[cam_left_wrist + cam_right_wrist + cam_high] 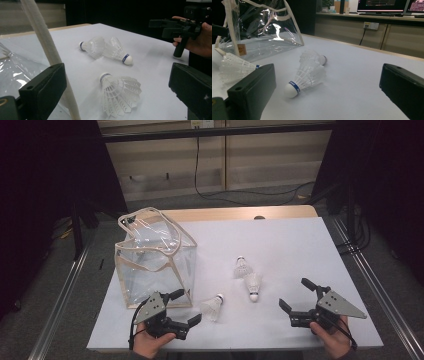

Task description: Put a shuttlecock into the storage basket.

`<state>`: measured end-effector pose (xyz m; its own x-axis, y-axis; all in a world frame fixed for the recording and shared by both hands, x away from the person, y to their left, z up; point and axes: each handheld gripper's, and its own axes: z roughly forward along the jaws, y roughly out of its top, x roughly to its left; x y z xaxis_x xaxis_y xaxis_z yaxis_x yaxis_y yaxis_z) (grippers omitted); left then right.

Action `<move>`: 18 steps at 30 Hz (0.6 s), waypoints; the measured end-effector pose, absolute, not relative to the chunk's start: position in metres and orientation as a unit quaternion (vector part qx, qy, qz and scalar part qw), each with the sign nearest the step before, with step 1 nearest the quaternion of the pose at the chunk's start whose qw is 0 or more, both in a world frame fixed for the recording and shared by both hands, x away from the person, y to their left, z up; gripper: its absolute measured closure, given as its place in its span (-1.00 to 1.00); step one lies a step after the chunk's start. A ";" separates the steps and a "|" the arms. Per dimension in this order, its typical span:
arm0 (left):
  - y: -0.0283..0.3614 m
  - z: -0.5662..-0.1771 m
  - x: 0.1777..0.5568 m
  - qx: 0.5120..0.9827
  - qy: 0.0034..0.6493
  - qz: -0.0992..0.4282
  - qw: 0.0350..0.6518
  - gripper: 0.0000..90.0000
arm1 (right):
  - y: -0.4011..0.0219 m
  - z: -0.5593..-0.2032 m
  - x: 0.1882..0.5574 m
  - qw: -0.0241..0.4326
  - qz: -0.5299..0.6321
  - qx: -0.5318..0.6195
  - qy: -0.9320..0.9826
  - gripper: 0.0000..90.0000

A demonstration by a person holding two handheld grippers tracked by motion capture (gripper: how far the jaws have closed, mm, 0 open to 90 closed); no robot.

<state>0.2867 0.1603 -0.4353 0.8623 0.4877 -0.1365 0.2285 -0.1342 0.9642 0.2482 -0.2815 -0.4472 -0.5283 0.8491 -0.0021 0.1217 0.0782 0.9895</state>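
We judge the nearest shuttlecock [212, 308] light, its feathers fragile; grip the cork. Left gripper [182, 307] and right gripper [296, 295] fingers wide, empty.

Three white shuttlecocks [213, 308] lying sideways, two seemingly touching, near clear bag [155, 262]

Dim room, bright tabletop, glare on clear bag [155, 260]

Lab: monitors [382, 5], black-curtained rig [50, 180]
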 end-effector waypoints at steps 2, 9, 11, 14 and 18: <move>0.159 -0.436 0.287 0.746 0.239 0.104 0.613 -0.96 | -0.281 -0.447 0.248 0.317 0.571 0.368 0.661 -0.99; 0.153 -0.435 0.287 0.749 0.238 0.099 0.611 -0.95 | -0.282 -0.447 0.248 0.319 0.572 0.368 0.660 -0.99; 0.152 -0.436 0.287 0.754 0.235 0.098 0.606 -0.92 | -0.282 -0.447 0.248 0.319 0.572 0.368 0.660 -0.99; 0.151 -0.436 0.287 0.757 0.232 0.096 0.603 -0.91 | -0.282 -0.447 0.248 0.319 0.572 0.368 0.660 -0.99; 0.148 -0.437 0.287 0.759 0.235 0.095 0.599 -0.87 | -0.282 -0.447 0.248 0.320 0.572 0.367 0.660 -0.99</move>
